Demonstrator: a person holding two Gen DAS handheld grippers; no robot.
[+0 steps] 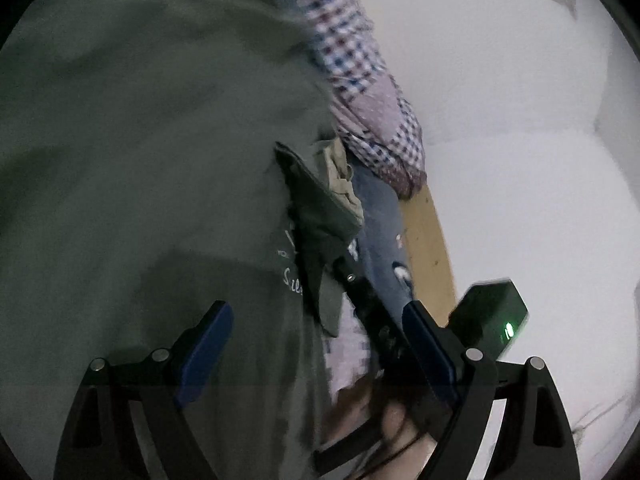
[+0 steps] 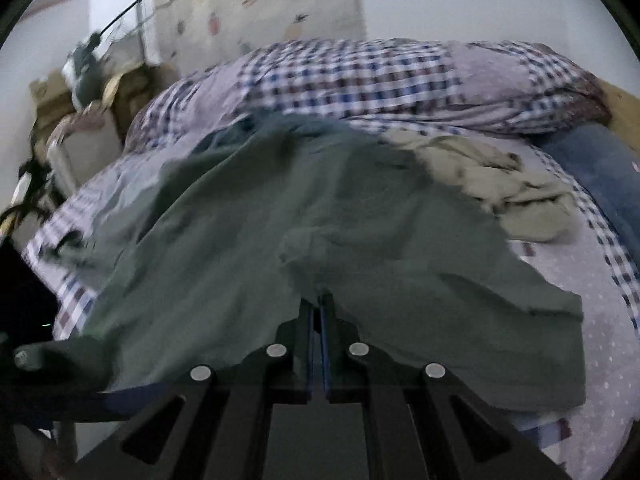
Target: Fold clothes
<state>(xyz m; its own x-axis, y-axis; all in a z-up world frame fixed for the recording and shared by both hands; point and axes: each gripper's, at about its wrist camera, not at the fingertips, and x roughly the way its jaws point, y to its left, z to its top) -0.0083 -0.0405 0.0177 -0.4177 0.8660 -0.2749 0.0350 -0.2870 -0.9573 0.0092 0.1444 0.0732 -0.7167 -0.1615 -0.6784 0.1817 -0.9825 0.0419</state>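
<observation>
A home bedroom was shown. A bed (image 2: 600, 344) with a checked quilt (image 2: 360, 76) was seen beside a patterned curtain (image 2: 256, 4).

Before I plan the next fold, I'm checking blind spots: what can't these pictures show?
- Green shirt: white print in left wrist view, hidden by a fold.
- Right gripper: fingertips buried in cloth, right wrist view.
- Beige garment: type unclear, crumpled and blurred.

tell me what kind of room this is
Most likely a bedroom. The green shirt held by the right gripper lies across a bed with a checked quilt bunched at its far side, other clothes piled beside it, and a patterned curtain behind.
</observation>
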